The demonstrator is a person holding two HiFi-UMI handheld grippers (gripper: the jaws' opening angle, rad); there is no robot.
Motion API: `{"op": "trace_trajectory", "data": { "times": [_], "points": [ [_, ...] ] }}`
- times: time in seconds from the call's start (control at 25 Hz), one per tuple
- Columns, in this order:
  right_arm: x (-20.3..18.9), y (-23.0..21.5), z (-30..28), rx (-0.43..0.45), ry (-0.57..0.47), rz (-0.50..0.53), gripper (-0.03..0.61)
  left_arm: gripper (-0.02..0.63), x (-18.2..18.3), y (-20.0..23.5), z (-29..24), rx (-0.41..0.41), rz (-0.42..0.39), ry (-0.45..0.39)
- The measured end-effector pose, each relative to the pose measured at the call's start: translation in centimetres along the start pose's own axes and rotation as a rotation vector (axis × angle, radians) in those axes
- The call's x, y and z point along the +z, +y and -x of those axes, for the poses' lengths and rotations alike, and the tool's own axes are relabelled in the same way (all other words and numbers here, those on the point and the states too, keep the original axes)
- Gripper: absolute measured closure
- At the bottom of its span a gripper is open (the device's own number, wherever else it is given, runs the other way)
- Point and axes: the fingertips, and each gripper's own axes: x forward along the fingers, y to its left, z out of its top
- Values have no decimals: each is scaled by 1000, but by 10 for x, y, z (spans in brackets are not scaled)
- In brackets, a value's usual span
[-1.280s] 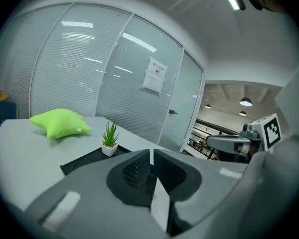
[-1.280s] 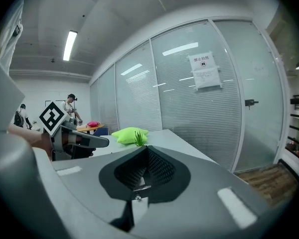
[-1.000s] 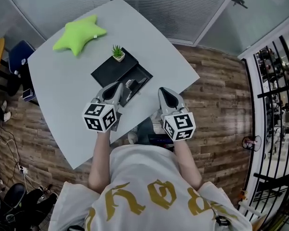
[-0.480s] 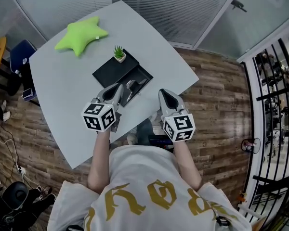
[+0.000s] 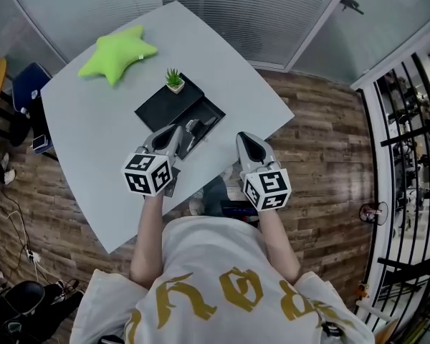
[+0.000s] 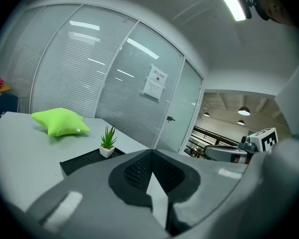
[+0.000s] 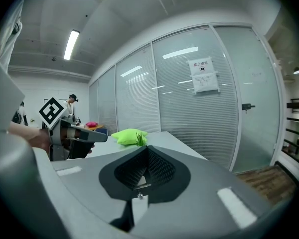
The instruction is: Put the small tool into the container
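A black open container lies on the grey table with its black lid beside it. Small grey tools lie at its near end; I cannot tell whether they lie inside it. My left gripper hovers just left of those tools, its jaws shut with nothing between them. My right gripper is held over the table's near edge, to the right of the container, also shut and empty. In the left gripper view, past the shut jaws of the left gripper, the black lid shows. The shut right gripper faces the table.
A small potted plant stands on the lid. A green star-shaped cushion lies at the table's far left. Glass partition walls stand behind the table. Wooden floor and a black railing are to the right.
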Motion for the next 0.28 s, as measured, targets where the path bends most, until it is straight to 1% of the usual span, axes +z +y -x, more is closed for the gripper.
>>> {"op": "trace_trajectory", "data": {
  "times": [0.28],
  "points": [
    [-3, -2, -5, 7, 5, -23, 557, 613, -7, 6, -4, 8, 0, 18]
  ]
}}
